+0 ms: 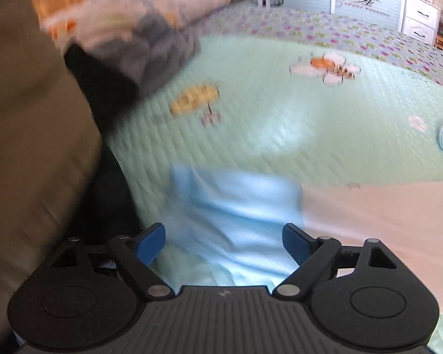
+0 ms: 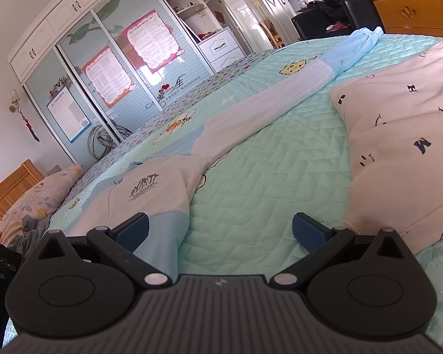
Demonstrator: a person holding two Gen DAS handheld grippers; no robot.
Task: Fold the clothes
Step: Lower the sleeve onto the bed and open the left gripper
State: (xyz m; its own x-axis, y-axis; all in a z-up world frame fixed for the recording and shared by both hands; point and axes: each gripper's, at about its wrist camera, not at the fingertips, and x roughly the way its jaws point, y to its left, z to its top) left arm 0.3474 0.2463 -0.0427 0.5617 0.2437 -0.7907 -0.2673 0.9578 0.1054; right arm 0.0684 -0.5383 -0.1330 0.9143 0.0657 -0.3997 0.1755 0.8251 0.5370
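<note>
Pale-blue and white mesh, the garment (image 2: 268,94) lies stretched across the green quilt (image 2: 265,194), its blue part near the left gripper (image 1: 224,243), whose jaws stand spread above the cloth without pinching it. The right gripper (image 2: 220,231) is spread too, over bare quilt, between that garment's near hem on its left and a cream lettered garment (image 2: 404,135) on its right.

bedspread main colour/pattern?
Mint-green quilted bedspread with cartoon patches and a floral border; clearest in the right wrist view.
</note>
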